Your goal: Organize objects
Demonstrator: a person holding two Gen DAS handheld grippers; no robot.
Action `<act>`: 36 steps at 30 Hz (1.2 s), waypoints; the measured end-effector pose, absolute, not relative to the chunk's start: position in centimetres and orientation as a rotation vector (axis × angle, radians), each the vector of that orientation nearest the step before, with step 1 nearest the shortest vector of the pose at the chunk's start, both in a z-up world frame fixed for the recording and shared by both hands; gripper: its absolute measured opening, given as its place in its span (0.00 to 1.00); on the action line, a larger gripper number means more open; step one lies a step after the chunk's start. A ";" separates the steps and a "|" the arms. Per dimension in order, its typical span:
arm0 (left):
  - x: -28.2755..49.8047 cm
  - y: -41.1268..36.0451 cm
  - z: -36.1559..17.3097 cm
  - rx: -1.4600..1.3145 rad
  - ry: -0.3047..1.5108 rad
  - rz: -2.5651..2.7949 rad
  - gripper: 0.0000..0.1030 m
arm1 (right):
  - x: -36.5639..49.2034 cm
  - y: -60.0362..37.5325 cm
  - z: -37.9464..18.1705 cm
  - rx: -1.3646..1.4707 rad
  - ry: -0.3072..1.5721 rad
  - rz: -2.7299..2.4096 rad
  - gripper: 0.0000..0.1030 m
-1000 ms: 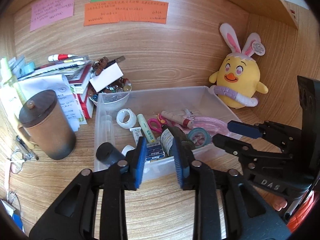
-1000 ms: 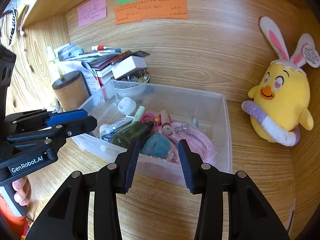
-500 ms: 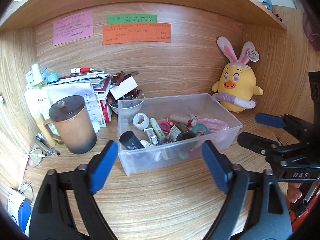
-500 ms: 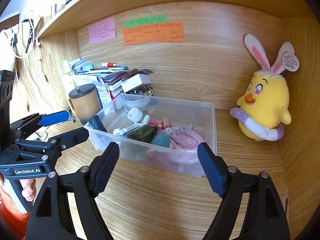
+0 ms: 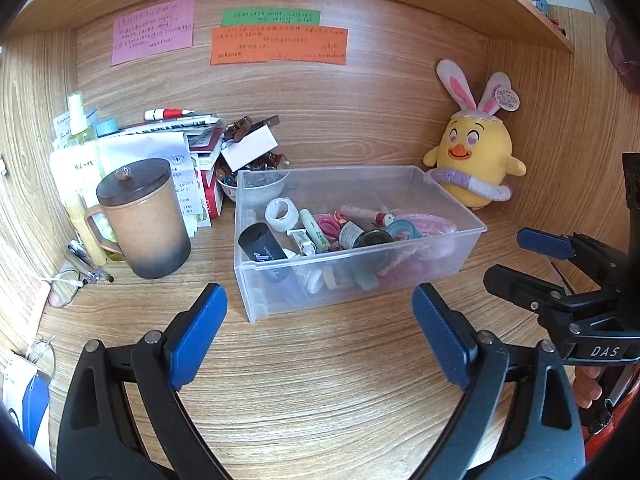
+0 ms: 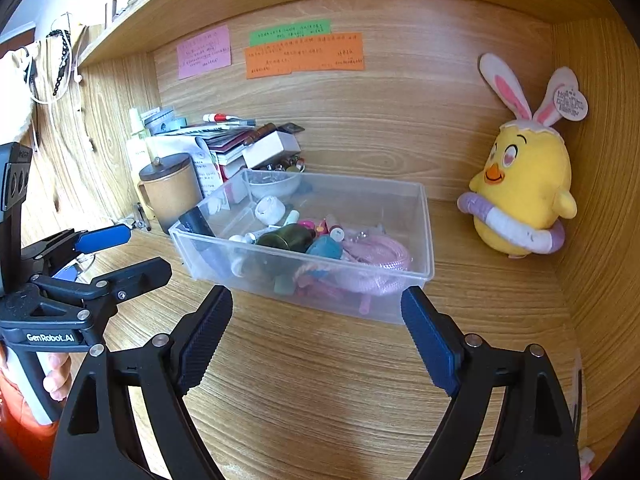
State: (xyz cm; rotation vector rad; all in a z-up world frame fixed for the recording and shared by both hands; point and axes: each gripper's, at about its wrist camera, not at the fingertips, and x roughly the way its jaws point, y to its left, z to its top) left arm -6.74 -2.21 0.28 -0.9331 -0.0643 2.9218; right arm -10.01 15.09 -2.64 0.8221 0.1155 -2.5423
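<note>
A clear plastic bin (image 5: 400,172) stands on the wooden desk, also in the right wrist view (image 6: 424,232). It holds a black bottle (image 5: 262,246), a white tape roll (image 5: 281,213), a dark green bottle (image 6: 286,237), pink cord (image 6: 380,250) and other small items. My left gripper (image 5: 320,332) is wide open and empty, in front of the bin. My right gripper (image 6: 316,338) is wide open and empty, also in front of it. Each gripper shows in the other's view: the right (image 5: 560,276), the left (image 6: 112,256).
A brown lidded mug (image 5: 142,216) stands left of the bin, with stacked books and papers (image 5: 176,140) and a small bowl (image 5: 230,184) behind. A yellow bunny-eared plush (image 5: 474,156) sits in the back right corner. Sticky notes (image 5: 278,44) hang on the back wall. Glasses (image 5: 66,286) lie at the left.
Both grippers have pulled back from the bin and opened from nearly shut to wide open. The bin and its contents have stayed in place.
</note>
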 end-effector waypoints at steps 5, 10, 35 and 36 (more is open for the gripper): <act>-6.9 -1.9 -0.1 -0.946 -0.038 2.921 0.92 | -10.0 15.2 -3.0 0.836 0.110 -2.534 0.82; -6.8 -1.7 -0.1 -0.947 -0.034 2.918 0.92 | -10.0 15.2 -2.9 0.836 0.105 -2.530 0.82; -6.8 -1.7 0.3 -0.935 -0.041 2.913 0.92 | -9.8 14.8 -2.4 0.818 0.116 -2.533 0.82; -6.8 -1.6 0.3 -0.934 -0.041 2.912 0.92 | -9.9 14.8 -2.4 0.818 0.115 -2.533 0.82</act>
